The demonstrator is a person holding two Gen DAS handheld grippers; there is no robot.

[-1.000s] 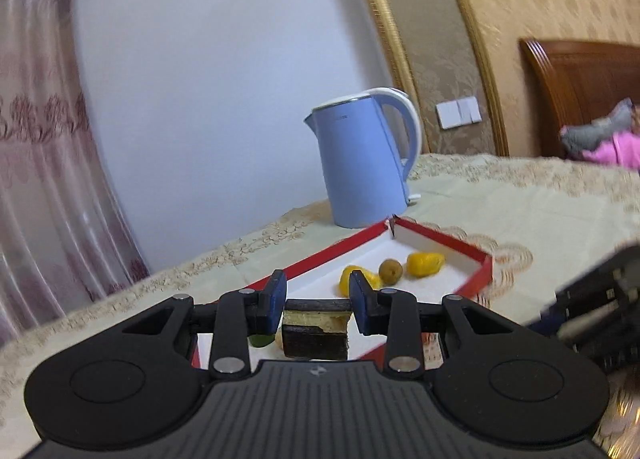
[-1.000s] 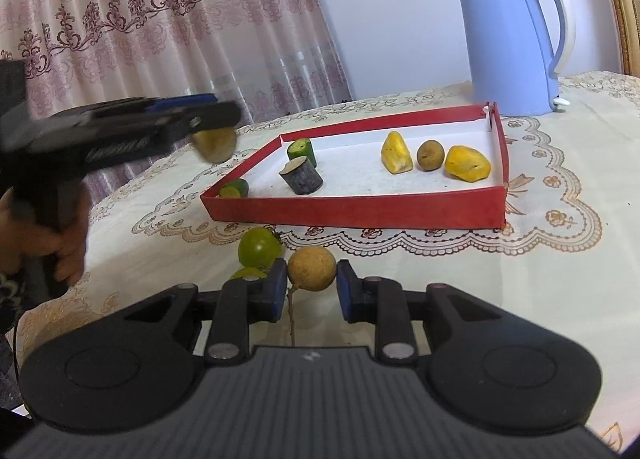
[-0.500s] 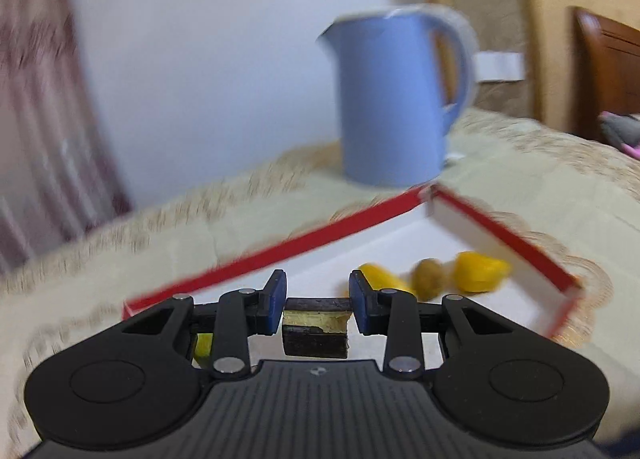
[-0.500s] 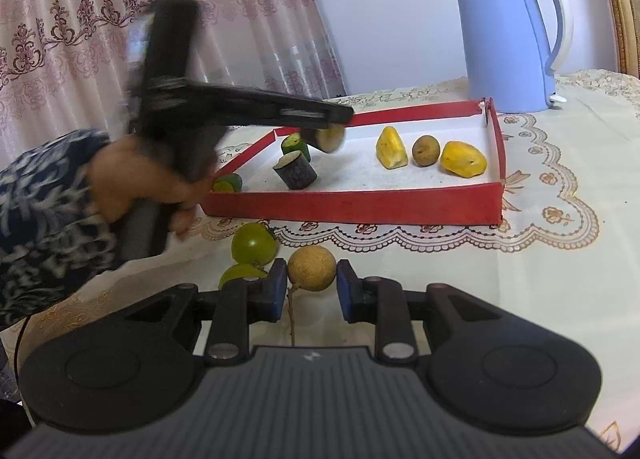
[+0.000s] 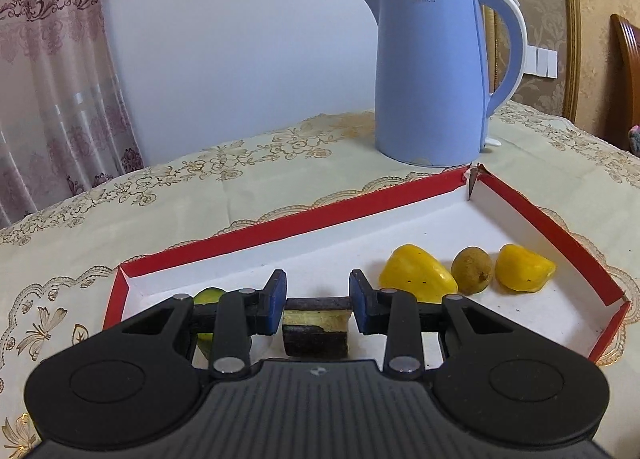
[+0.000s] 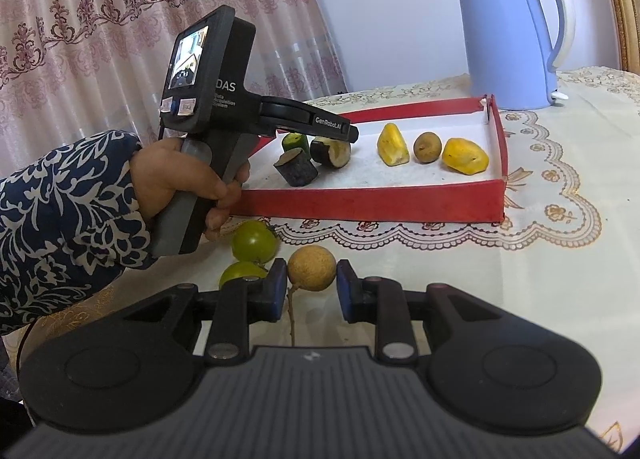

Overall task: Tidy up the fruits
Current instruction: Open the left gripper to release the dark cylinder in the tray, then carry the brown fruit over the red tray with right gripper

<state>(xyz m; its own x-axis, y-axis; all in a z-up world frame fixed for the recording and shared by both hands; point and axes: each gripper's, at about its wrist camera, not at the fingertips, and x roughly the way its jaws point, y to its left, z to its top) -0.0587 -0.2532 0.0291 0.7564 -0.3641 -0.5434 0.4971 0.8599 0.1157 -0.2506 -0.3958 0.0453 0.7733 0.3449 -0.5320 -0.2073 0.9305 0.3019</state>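
Left gripper (image 5: 316,305): jaws drawn in, blue pads clamped against the two sides of a dark-skinned, pale-fleshed fruit chunk (image 5: 316,329); chunk sits square between them. In the right wrist view the same gripper (image 6: 348,135) extends level from its pistol-grip handle, nose tilted slightly downward. Left hand (image 6: 176,183) wraps the grey handle, fingers (image 6: 224,199) curled round the front; patterned navy sleeve (image 6: 60,219) covers the forearm.

Right gripper (image 6: 312,291): jaws close-set, pads flanking a round tan fruit (image 6: 312,268); contact looks likely, though a sliver of gap may remain on either side.
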